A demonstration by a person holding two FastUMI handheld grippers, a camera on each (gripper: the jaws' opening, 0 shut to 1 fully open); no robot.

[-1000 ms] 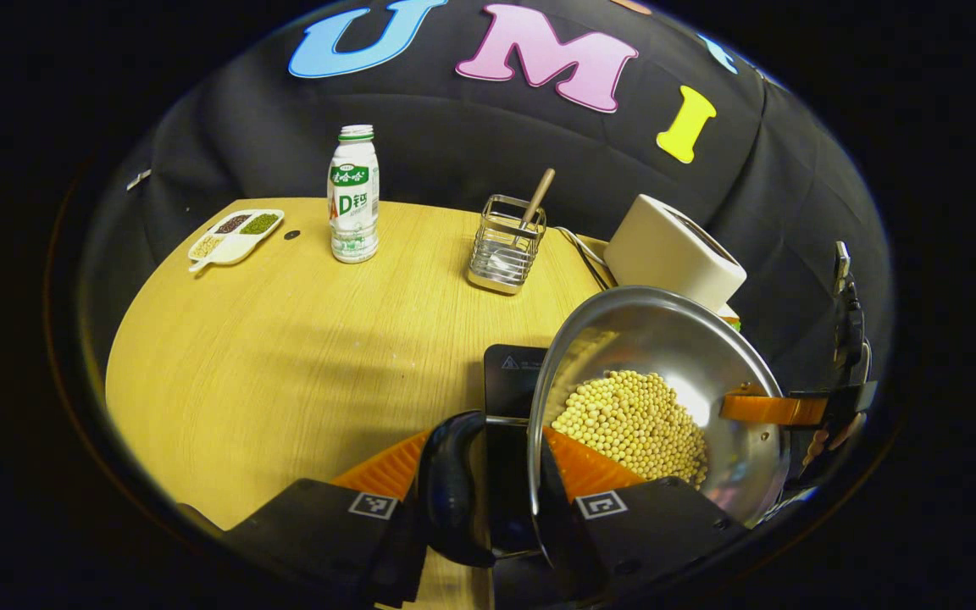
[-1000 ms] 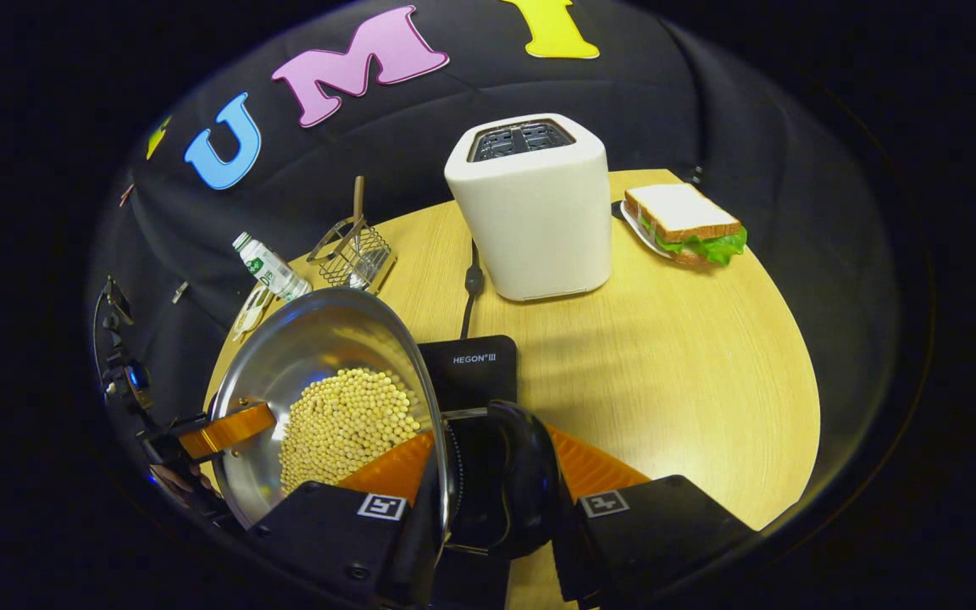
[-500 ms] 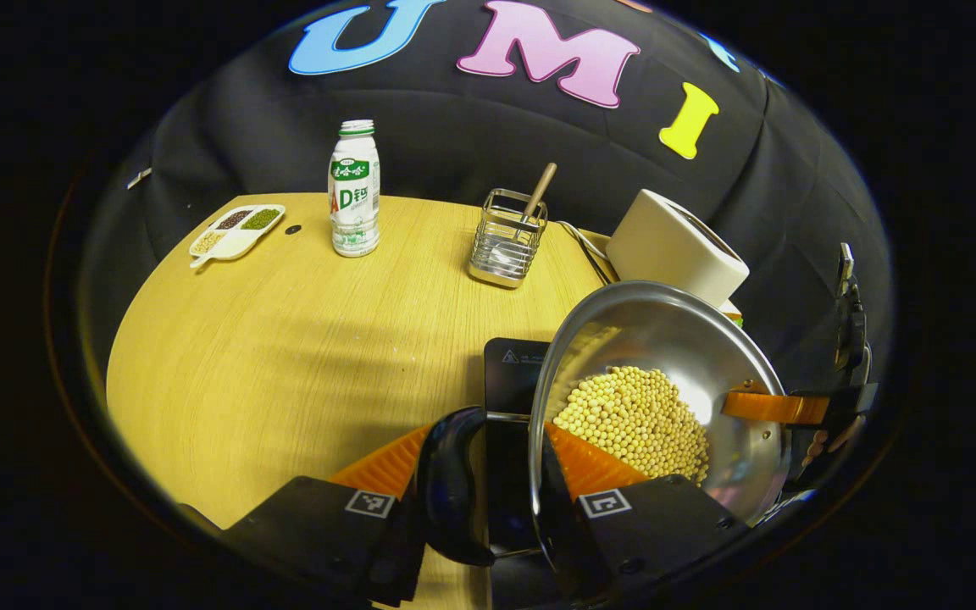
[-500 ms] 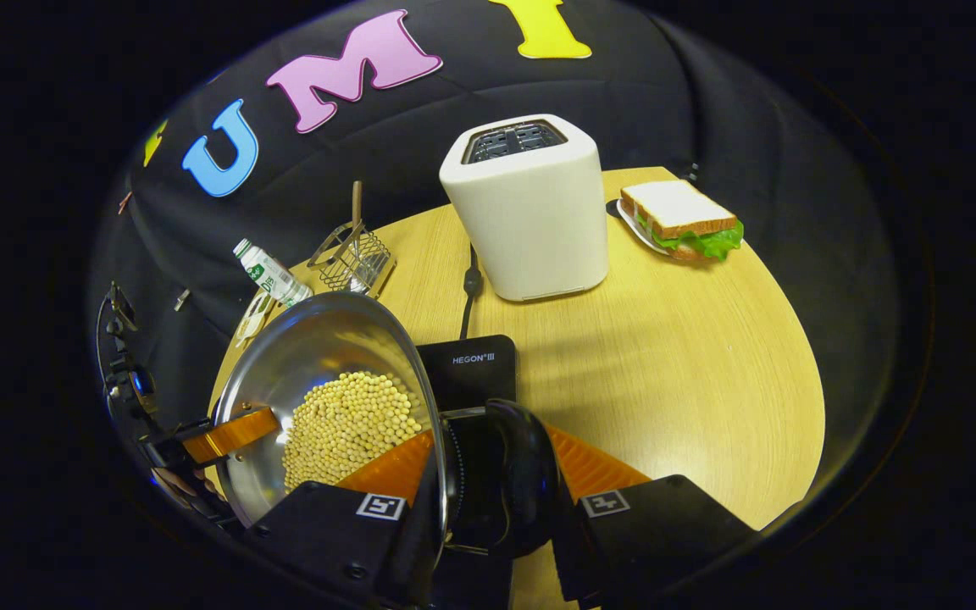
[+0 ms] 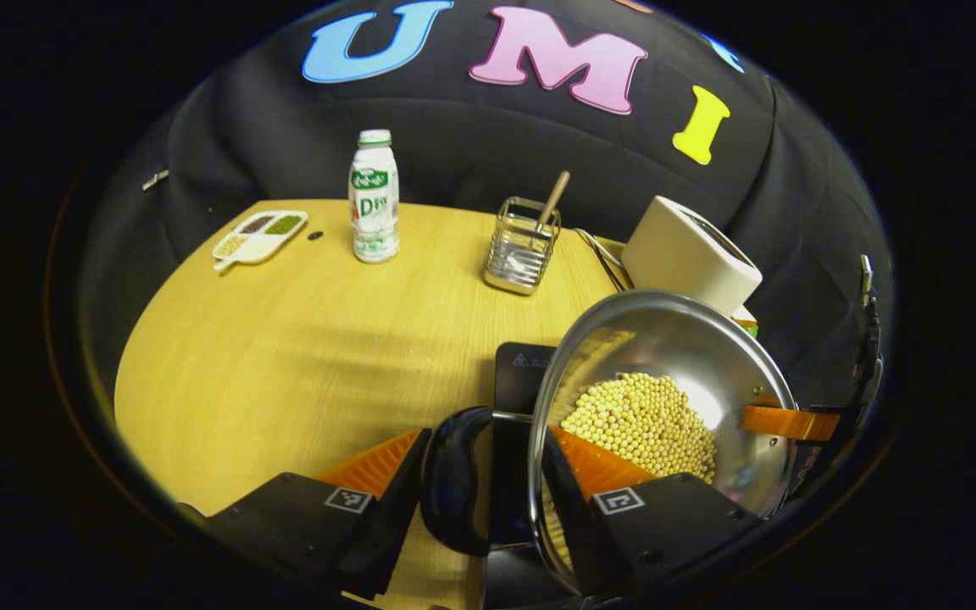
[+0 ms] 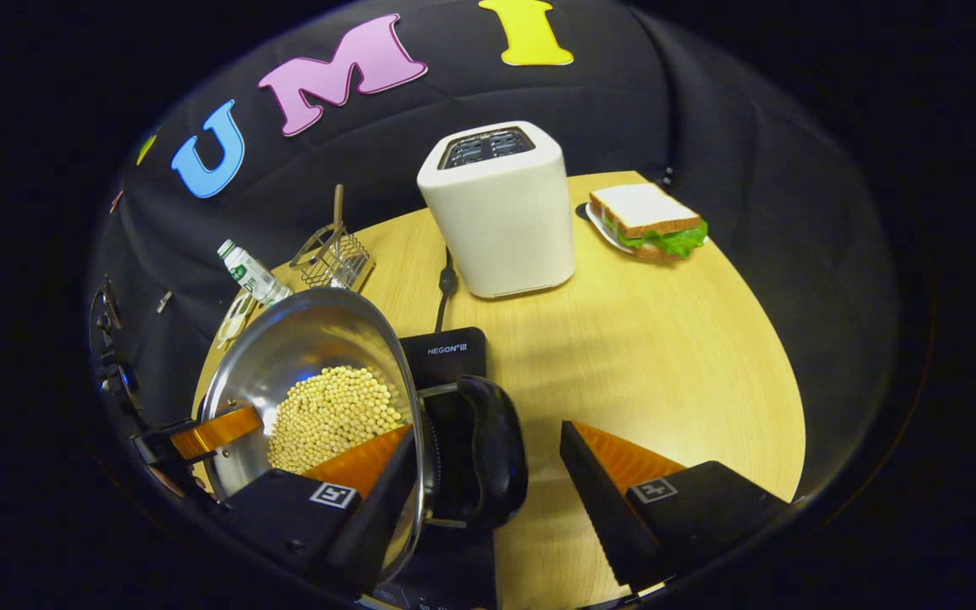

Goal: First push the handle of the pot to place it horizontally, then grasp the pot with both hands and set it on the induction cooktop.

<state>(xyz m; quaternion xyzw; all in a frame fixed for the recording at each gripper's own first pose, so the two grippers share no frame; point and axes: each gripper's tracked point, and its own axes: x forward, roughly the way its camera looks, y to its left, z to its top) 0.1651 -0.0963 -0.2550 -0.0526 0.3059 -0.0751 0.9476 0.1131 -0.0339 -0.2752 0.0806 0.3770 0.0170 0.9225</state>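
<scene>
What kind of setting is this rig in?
Likely a mock kitchen table inside a cloth-walled booth: a toaster, a sandwich on a plate, and a pot of beans over an induction cooktop on a round wooden table.

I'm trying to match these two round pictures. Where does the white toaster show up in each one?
Left gripper view: the toaster sits at the upper right, just behind the rim of the steel pot.
Right gripper view: the toaster stands upper middle, upright on the table, left of the sandwich.
Shared landmark: the wire utensil holder stands left of the toaster in both views.
</scene>
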